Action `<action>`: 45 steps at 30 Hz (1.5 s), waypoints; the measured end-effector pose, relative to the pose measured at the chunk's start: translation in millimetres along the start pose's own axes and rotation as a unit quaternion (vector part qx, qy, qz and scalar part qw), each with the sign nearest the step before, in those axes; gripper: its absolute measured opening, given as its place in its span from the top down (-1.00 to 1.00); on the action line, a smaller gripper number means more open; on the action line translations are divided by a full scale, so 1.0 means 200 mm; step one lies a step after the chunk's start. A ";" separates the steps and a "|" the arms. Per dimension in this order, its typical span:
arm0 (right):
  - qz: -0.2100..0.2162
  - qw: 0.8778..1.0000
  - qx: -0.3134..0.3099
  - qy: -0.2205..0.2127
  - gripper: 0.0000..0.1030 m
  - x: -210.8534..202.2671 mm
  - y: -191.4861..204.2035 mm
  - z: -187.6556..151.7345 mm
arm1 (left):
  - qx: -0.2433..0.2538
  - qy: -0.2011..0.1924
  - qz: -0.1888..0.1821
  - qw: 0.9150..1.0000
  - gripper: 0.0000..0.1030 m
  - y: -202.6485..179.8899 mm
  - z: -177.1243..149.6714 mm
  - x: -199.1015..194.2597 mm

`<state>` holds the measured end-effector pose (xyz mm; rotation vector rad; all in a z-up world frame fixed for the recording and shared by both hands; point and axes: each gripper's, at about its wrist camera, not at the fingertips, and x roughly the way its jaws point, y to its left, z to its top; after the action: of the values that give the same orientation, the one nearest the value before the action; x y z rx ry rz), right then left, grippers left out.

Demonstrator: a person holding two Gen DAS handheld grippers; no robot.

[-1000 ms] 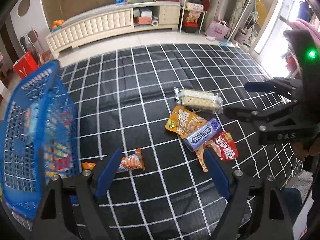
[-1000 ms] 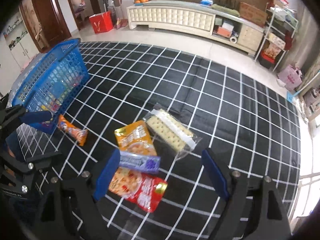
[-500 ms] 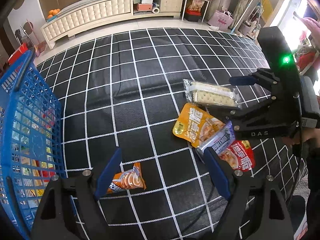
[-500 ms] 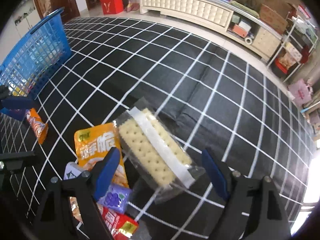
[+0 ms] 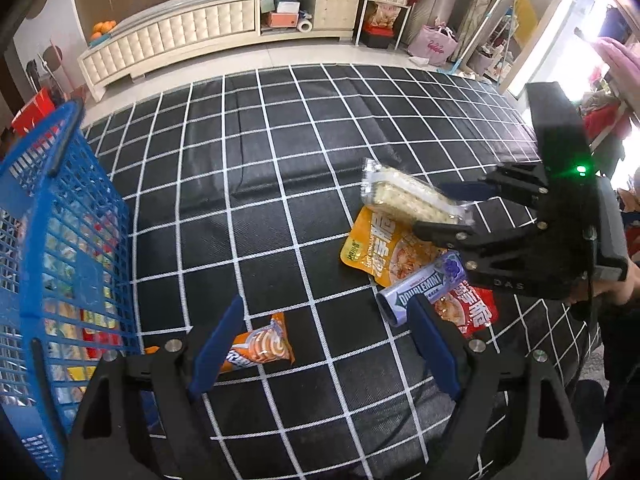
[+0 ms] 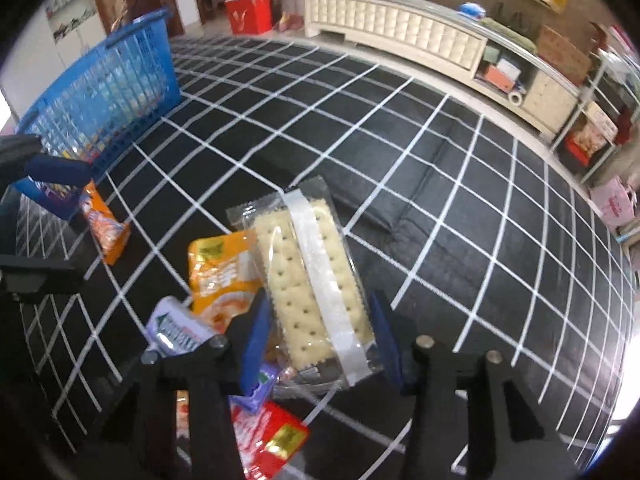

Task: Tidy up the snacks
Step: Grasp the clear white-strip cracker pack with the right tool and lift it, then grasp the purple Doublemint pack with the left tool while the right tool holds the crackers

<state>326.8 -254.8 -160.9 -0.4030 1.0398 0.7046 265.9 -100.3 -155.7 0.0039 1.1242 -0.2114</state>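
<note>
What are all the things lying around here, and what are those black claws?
Cracker pack: one, pale biscuits in clear wrap, between the right claw's blue fingers.
Yellow pouch: one, under the crackers.
Gum pack: one, purple, over the pouches.
Red pouch: one, beneath the gum.
Orange snack bag: one, alone near the basket.
Basket: one, blue, left, holding packets.
Checked cloth: one, black and white, under everything.
Cabinet: one, cream, far wall.
Left gripper: open, empty.
Right gripper: jaws just closing around the crackers.
</note>
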 end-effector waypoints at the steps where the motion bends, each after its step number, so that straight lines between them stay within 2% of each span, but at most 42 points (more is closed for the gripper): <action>1: -0.004 1.000 0.007 -0.005 -0.03 -0.03 0.01 0.00 | 0.002 -0.003 0.000 1.000 -0.59 0.00 0.00 -0.02; 5: -0.012 0.999 0.034 -0.033 -0.03 -0.19 0.06 -0.03 | 0.019 -0.016 -0.001 1.000 -0.59 -0.01 -0.02 -0.11; 14: -0.050 0.992 0.097 -0.060 -0.03 -0.47 0.16 -0.16 | 0.124 -0.033 0.026 0.991 -0.59 -0.12 -0.05 -0.22; 17: -0.074 0.985 0.142 -0.061 -0.03 -0.53 0.19 -0.24 | 0.156 -0.032 0.032 0.987 -0.59 -0.16 -0.06 -0.22; 19: -0.074 0.979 0.180 -0.064 -0.03 -0.55 0.19 -0.28 | 0.175 -0.030 0.025 0.984 -0.59 -0.20 -0.06 -0.22; 23: -0.070 0.959 0.261 -0.085 -0.03 -0.60 0.18 -0.40 | 0.212 -0.030 0.012 0.977 -0.59 -0.27 -0.06 -0.20; 25: -0.078 0.953 0.278 -0.089 -0.03 -0.61 0.18 -0.43 | 0.222 -0.026 0.001 0.975 -0.59 -0.29 -0.06 -0.17; 27: -0.097 0.950 0.282 -0.092 -0.03 -0.61 0.18 -0.46 | 0.225 -0.012 0.007 0.974 -0.59 -0.30 -0.05 -0.10; 33: -0.102 0.941 0.309 -0.097 -0.03 -0.57 0.14 -0.50 | 0.251 0.021 0.008 0.968 -0.59 -0.37 -0.02 0.08; 39: -0.077 0.941 0.319 -0.081 -0.03 -0.44 0.09 -0.52 | 0.268 0.038 -0.001 0.963 -0.31 -0.44 0.00 0.21; 45: -0.060 0.939 0.330 -0.082 -0.03 -0.40 0.05 -0.56 | 0.285 0.073 0.000 0.956 0.07 -0.47 0.02 0.37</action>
<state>222.2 -343.1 -141.0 0.1732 1.0179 0.2425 284.5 -206.0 -209.4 0.5397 1.1761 -0.5363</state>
